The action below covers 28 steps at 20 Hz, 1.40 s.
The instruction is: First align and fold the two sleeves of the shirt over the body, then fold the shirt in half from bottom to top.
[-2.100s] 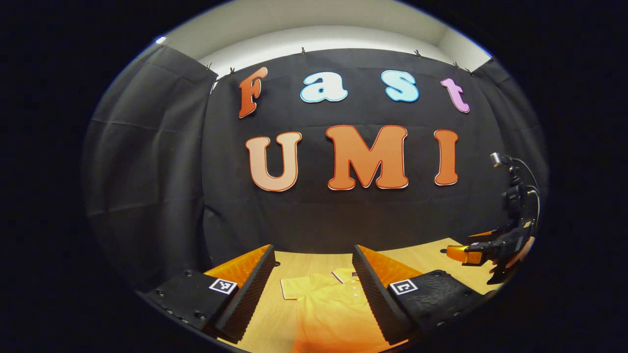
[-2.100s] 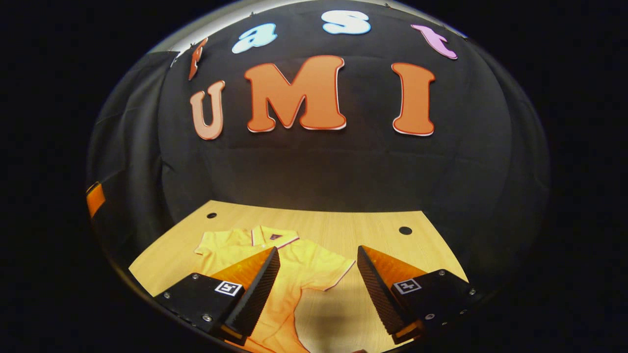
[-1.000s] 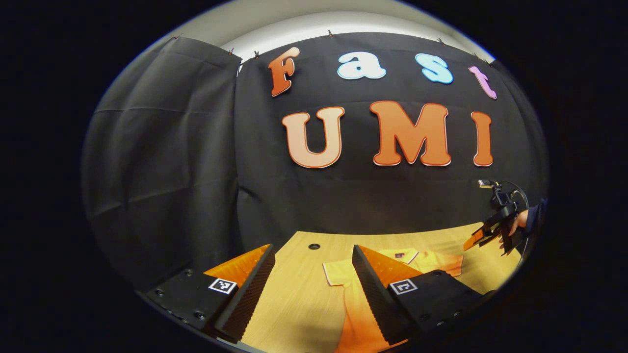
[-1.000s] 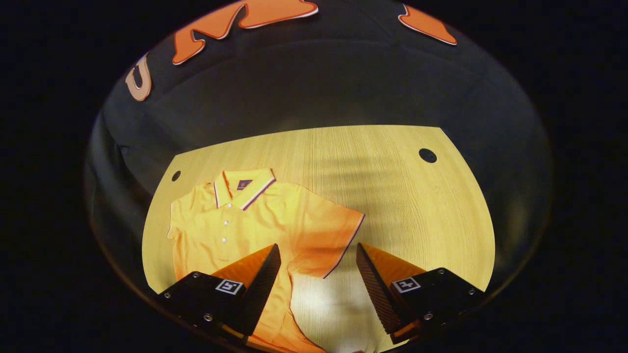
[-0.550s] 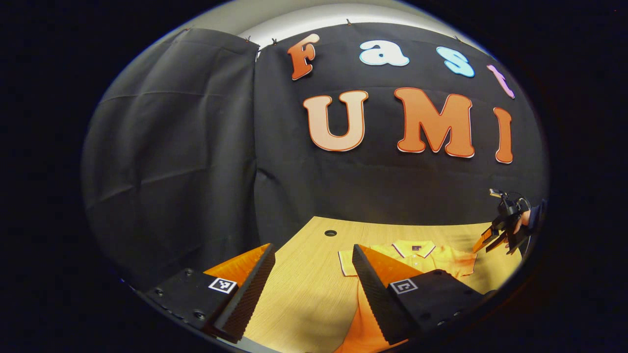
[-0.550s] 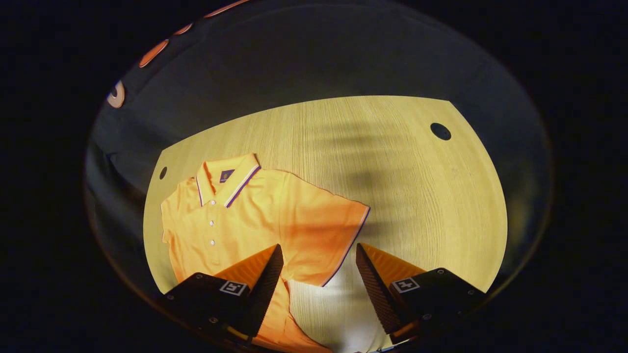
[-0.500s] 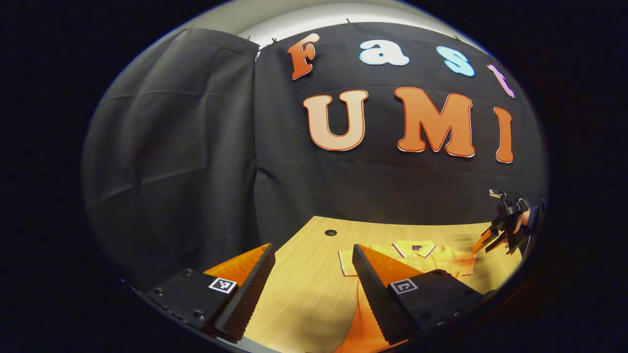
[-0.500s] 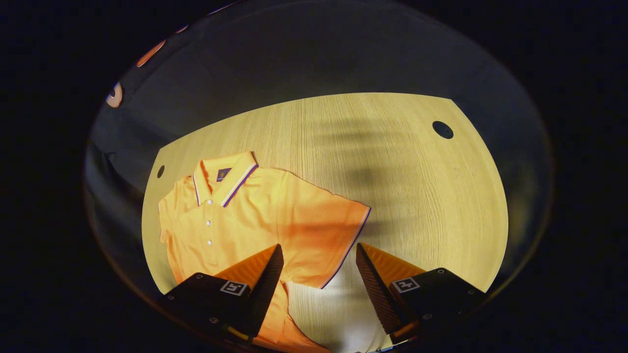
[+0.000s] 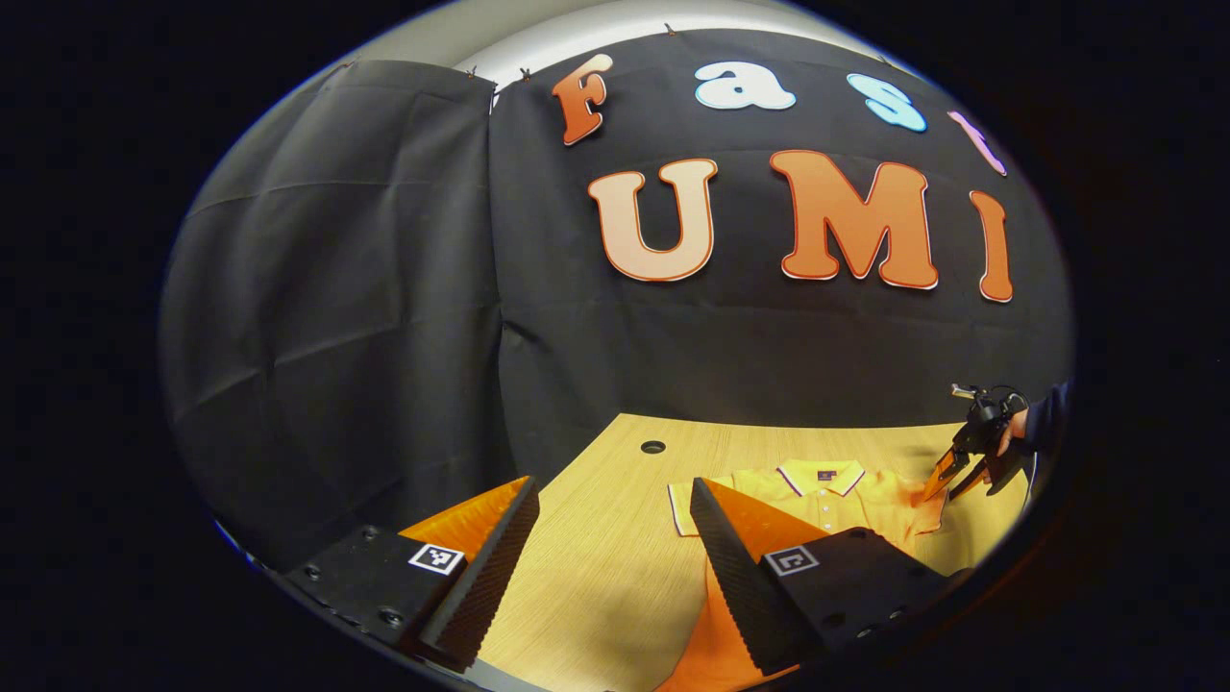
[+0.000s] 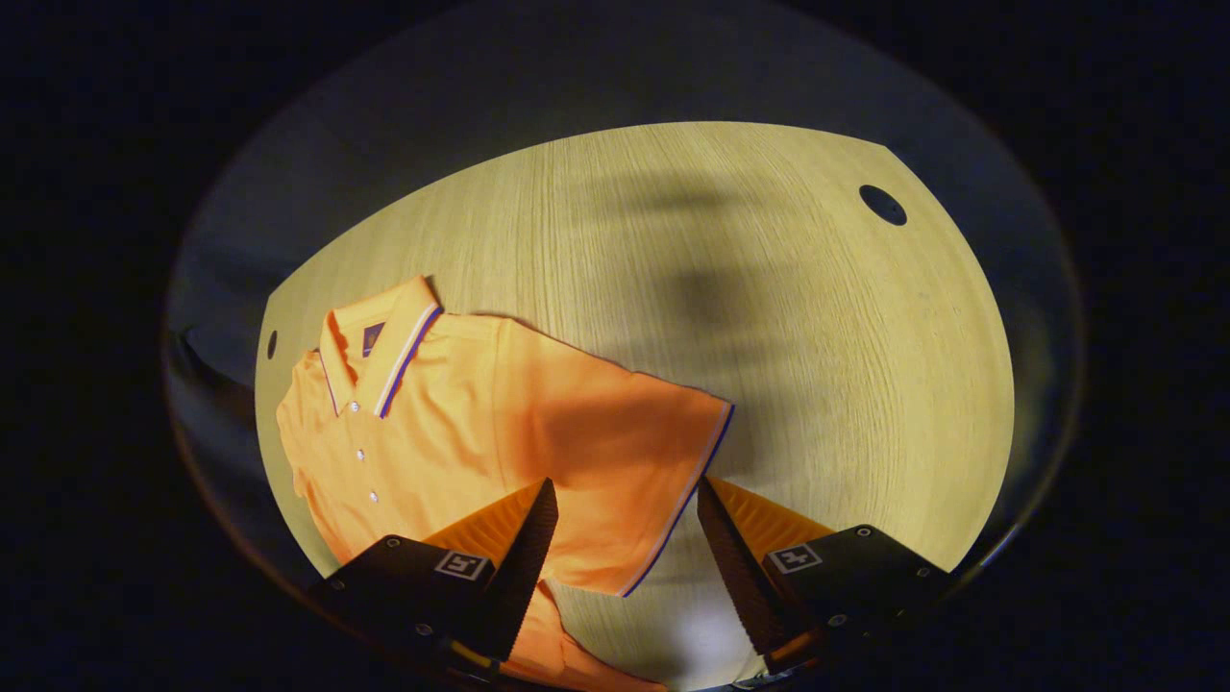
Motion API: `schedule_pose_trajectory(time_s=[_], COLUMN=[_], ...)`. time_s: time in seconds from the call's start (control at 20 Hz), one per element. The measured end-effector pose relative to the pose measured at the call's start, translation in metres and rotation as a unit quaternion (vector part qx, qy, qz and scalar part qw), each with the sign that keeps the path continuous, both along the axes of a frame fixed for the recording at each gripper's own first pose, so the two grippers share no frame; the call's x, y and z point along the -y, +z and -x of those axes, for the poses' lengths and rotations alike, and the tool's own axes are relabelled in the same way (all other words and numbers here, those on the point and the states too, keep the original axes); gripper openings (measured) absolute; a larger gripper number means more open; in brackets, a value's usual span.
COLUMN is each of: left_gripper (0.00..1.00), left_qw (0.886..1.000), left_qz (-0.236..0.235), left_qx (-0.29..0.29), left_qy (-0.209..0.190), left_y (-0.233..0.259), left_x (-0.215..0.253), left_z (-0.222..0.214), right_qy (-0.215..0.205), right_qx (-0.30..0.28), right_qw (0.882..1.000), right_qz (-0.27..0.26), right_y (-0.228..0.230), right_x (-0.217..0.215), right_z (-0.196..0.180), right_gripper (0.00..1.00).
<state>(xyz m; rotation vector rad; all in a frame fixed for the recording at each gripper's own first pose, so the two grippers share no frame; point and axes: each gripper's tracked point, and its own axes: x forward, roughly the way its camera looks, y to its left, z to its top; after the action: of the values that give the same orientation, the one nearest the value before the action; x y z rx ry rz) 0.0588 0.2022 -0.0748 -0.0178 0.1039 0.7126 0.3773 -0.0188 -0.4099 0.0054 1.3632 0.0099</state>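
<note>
Shirt [image 10: 461, 432] flat on counter [image 10: 817, 317], lower left; right hand-held gripper [image 10: 625, 538] open over sleeve [image 10: 634, 471] for pinching; left hand-held gripper [image 9: 610, 557] open.

Black gripper [image 10: 625, 548] bodies, square markers, screws

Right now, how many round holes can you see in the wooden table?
2: one hole at the far right corner, one hole at the far left edge beside the shirt collar. The claws may hide more.
</note>
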Motion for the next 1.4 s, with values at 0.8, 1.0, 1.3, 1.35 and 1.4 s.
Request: schedule_pose_trajectory(time_s=[0.8,1.0,1.3,1.35,1.4], left_gripper=[0.98,0.98,0.98,0.98,0.98], left_qw=[1.0,0.999,0.999,0.999,0.999], left_qz=[0.022,0.036,0.037,0.038,0.042], left_qx=[-0.005,-0.001,0.004,0.005,0.004], left_qy=[-0.001,-0.005,-0.013,-0.013,-0.015], left_y=[-0.017,-0.023,-0.023,-0.024,-0.027], left_x=[-0.018,-0.019,-0.02,-0.021,-0.022], left_z=[-0.005,-0.006,-0.004,-0.004,-0.002], right_qy=[-0.084,-0.051,-0.001,0.005,0.004], right_qx=[0.019,0.039,0.06,0.057,0.056], right_qw=[0.995,0.996,0.996,0.996,0.996], right_qz=[-0.058,-0.057,-0.067,-0.07,-0.074], right_y=[0.003,0.022,0.052,0.052,0.051], right_x=[-0.002,-0.023,-0.074,-0.083,-0.091], right_z=[-0.008,-0.013,-0.016,-0.015,-0.013], right_gripper=[0.08,0.08,0.07,0.07,0.07])
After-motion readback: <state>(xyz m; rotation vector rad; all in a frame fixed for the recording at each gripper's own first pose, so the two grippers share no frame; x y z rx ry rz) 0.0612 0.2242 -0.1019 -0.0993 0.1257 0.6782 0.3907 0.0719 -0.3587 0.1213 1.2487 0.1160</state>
